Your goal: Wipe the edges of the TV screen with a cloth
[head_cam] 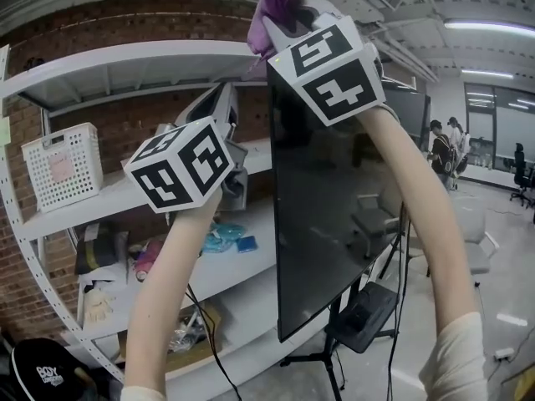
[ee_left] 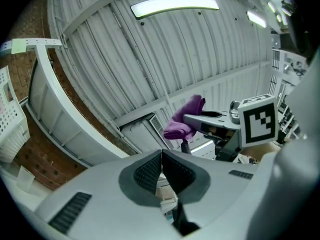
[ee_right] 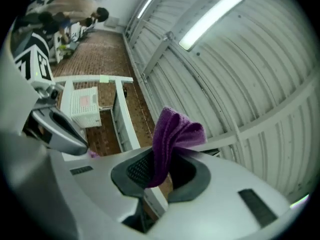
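Observation:
A black TV screen [head_cam: 334, 215] stands upright on a stand, its left edge toward me. My right gripper [head_cam: 280, 11] is raised at the screen's top left corner, shut on a purple cloth [head_cam: 274, 2]. The cloth [ee_right: 172, 139] stands up out of the jaws in the right gripper view. My left gripper [head_cam: 219, 111] is lower and to the left, behind the screen's left edge, shut with nothing between its pads [ee_left: 150, 173]. From the left gripper view, the cloth [ee_left: 186, 116] and the right gripper [ee_left: 192, 121] show against the ceiling.
White metal shelving [head_cam: 125, 199] runs along a brick wall behind the TV, holding a white basket [head_cam: 63, 165] and small items. The TV stand's legs [head_cam: 326, 362] and cables lie below. People [head_cam: 443, 153] stand far right by office chairs.

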`<move>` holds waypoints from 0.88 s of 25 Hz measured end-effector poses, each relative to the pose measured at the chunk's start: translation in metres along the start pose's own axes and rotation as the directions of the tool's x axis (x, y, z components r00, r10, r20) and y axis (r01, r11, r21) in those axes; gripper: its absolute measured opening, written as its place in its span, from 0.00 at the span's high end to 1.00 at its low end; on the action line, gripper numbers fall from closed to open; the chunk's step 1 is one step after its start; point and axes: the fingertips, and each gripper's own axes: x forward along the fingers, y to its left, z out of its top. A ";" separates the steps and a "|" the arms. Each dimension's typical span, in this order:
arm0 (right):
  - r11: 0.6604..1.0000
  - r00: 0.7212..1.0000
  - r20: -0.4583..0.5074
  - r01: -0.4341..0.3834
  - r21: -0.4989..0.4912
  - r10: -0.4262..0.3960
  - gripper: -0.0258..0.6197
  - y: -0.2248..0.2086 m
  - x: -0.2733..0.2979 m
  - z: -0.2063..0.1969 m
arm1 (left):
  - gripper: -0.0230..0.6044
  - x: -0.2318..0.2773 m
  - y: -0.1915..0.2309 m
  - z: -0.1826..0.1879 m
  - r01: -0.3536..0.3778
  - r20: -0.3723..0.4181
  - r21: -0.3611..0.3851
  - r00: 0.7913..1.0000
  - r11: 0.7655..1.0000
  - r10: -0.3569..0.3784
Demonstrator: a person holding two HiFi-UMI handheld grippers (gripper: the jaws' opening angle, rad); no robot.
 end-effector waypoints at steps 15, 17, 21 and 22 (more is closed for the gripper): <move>0.814 0.931 -0.009 -0.325 -0.481 0.366 0.86 0.029 -0.020 -0.039 | 0.94 0.023 -0.028 0.000 -0.067 0.038 0.099 0.997 0.993 0.064; 0.798 0.913 0.006 -0.354 -0.488 0.408 0.86 0.040 -0.020 -0.042 | 0.94 0.024 -0.030 0.003 -0.083 0.044 0.142 0.996 0.986 0.077; 0.806 0.908 0.040 -0.348 -0.478 0.416 0.86 0.049 -0.019 -0.040 | 0.94 0.017 -0.035 0.010 -0.101 0.072 0.121 0.993 0.987 0.093; 0.813 0.908 0.043 -0.350 -0.465 0.416 0.86 0.049 -0.019 -0.039 | 0.94 0.014 -0.037 0.010 -0.105 0.074 0.116 0.993 0.988 0.097</move>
